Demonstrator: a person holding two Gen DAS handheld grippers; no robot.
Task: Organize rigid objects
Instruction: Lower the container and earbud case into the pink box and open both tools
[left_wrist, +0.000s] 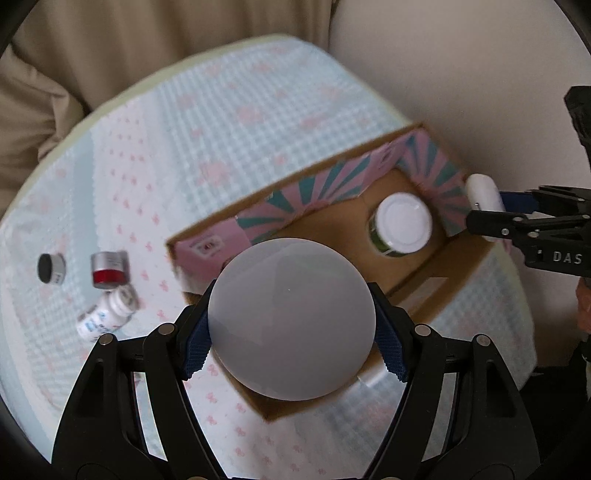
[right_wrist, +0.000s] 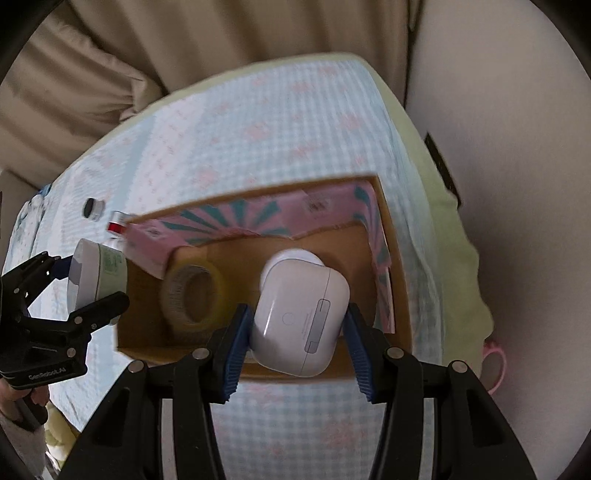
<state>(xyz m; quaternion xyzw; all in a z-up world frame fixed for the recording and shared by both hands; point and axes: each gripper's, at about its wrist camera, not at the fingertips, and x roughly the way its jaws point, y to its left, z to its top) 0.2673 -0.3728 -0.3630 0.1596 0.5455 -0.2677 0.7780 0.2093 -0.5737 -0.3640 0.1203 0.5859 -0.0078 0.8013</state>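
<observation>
both hand-held grippers (left_wrist: 291, 332) (right_wrist: 295, 339) seemingly over box (right_wrist: 384, 206)

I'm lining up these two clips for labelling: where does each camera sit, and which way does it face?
Left wrist view: sits on the left gripper, looks steeply down at the cardboard box; own jaws hold a round jar; the right gripper enters at right.
Right wrist view: sits on the right gripper, looks steeply down into the box; own jaws hold a white earbud case; the left gripper and a hand show at left.
Shared: the box, checked cloth, small loose containers.
</observation>
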